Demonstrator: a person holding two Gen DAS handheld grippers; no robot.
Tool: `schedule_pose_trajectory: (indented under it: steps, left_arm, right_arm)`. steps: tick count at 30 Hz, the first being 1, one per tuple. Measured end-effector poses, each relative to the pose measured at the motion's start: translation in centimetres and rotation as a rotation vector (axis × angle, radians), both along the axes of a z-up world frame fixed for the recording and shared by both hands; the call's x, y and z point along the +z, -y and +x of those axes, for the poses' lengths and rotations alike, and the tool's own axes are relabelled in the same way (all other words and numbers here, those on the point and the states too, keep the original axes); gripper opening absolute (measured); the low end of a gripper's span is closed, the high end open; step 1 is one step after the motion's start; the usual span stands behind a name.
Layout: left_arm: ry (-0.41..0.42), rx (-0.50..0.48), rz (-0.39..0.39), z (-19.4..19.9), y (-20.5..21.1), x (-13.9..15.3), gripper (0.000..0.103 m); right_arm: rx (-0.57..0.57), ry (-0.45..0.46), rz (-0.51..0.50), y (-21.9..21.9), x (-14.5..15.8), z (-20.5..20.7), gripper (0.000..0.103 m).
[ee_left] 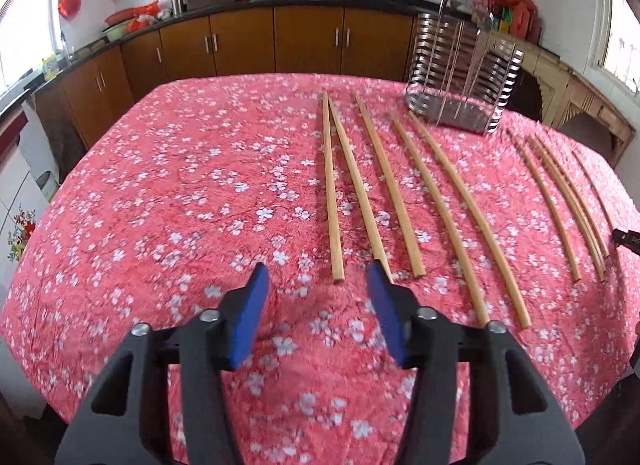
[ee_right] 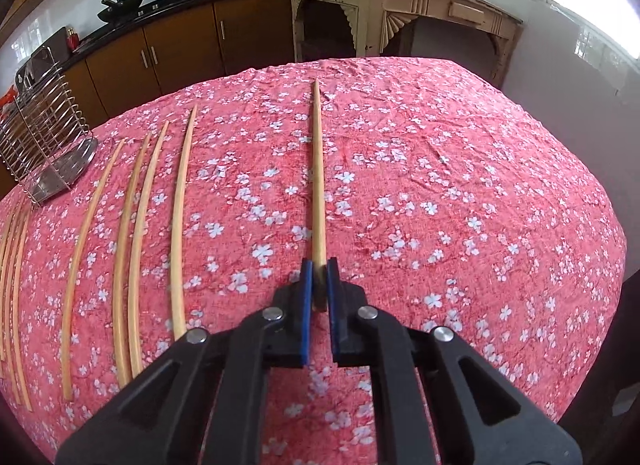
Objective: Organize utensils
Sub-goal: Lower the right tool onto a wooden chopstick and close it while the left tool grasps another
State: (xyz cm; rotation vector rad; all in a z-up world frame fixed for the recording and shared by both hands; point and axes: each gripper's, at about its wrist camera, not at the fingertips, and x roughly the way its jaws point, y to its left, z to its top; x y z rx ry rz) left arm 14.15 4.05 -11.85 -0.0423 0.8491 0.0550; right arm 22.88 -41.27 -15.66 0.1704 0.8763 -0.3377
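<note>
Bamboo chopstick (ee_right: 318, 185), light, stiff and likely slippery, lies on the floral surface (ee_right: 440, 185) pinched at its thick near end by the right gripper (ee_right: 319, 285), while the left gripper (ee_left: 318, 285) hovers half-spread, empty, by another chopstick end (ee_left: 338, 277).

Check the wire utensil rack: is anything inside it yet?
The wire utensil rack looks empty: through its wires only its metal base shows, no chopsticks. All chopsticks lie on the floral tablecloth, except one held in the right gripper. The rack's far corners are hard to see.
</note>
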Motion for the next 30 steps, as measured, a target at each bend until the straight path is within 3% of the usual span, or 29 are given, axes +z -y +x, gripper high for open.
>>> schedule_pose_trajectory:
  steps: [8, 12, 15, 20, 30]
  left_arm:
    - [-0.061, -0.025, 0.045, 2.9, 0.6, -0.8, 0.044]
    - [-0.067, -0.033, 0.050, 3.6, 0.9, -0.6, 0.018]
    - [-0.065, -0.040, 0.071, 4.2, 0.7, -0.6, 0.008]
    - [-0.073, -0.061, 0.117, 5.5, 0.0, -0.7, 0.008]
    - [-0.077, -0.096, 0.120, 6.5, -1.1, -0.5, 0.008]
  right_arm:
    - [0.002, 0.010, -0.009, -0.1, 0.0, -0.1, 0.008]
    - [0.003, 0.019, -0.020, -0.2, -0.1, 0.0, 0.008]
    - [0.002, 0.022, -0.014, -0.2, -0.1, -0.1, 0.009]
    - [0.007, 0.018, -0.025, -0.1, -0.1, 0.6, 0.008]
    - [0.002, 0.022, -0.019, 0.2, -0.1, 1.5, 0.009]
